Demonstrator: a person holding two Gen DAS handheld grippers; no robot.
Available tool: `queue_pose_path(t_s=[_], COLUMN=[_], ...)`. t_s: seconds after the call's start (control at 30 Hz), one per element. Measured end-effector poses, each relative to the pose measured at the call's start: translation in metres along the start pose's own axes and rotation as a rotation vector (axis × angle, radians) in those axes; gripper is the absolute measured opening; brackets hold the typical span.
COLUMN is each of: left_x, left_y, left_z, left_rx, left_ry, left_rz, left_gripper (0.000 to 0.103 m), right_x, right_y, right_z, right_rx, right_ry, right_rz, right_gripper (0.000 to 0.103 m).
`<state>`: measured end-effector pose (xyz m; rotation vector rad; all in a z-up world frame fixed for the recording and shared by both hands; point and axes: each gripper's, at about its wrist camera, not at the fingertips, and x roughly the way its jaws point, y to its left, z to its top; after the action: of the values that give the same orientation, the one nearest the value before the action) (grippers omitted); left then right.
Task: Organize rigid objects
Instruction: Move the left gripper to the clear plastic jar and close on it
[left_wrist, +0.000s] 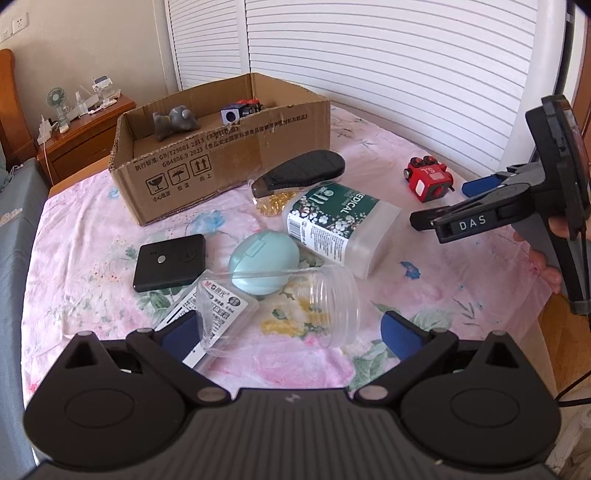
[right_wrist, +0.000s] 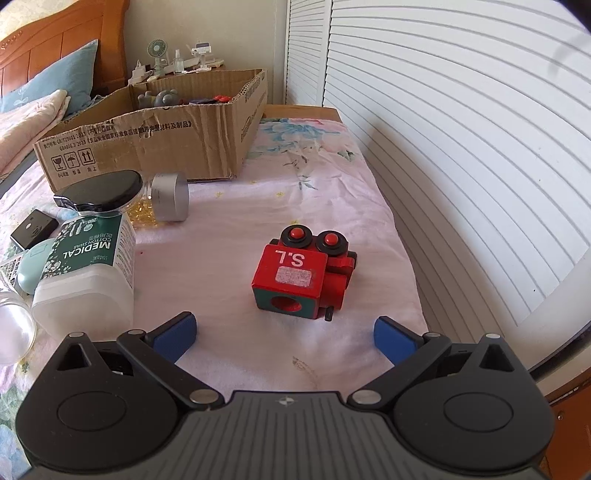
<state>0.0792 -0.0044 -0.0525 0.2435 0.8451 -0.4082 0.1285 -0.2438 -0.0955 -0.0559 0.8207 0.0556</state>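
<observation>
The right tool (right_wrist: 284, 338) is spread wide and empty, lined up on the red toy block (right_wrist: 303, 275) lying alone on the bed's floral sheet (right_wrist: 354, 192); the soft bedding could let the block tip or skid as the fingers meet it. The left tool (left_wrist: 291, 332) is also spread, straddling the clear jar (left_wrist: 295, 306) on its side — round and slick, it may roll. The cardboard box (left_wrist: 221, 155) already holds a grey figure (left_wrist: 175, 120) and what looks like another block toy (left_wrist: 242, 109).
</observation>
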Motion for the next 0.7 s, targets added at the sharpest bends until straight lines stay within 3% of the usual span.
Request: queue_pose_path(t_s=[0.23, 0.37, 0.53, 0.7], left_x=[0.012, 0.018, 0.022, 0.016], left_y=[-0.009, -0.009, -0.004, 0.004], left_z=[0.005, 0.008, 0.010, 0.005], left_rx=[0.023, -0.003, -0.051, -0.038], left_ry=[-0.004, 0.002, 0.009, 0.024], left_rz=[0.044, 0.051, 0.051, 0.045], left_gripper=[0.098, 0.098, 0.090, 0.090], right_x=[-0.001, -0.002, -0.003, -0.003], right_y=[0.000, 0.000, 0.000, 0.001], right_z=[-0.004, -0.007, -0.009, -0.009], right_rx=[0.000, 0.004, 0.005, 0.005], right_ry=[-0.030, -0.048, -0.063, -0.065], right_rz=[0.002, -0.003, -0.004, -0.005], right_gripper=[0.103, 0.103, 0.103, 0.103])
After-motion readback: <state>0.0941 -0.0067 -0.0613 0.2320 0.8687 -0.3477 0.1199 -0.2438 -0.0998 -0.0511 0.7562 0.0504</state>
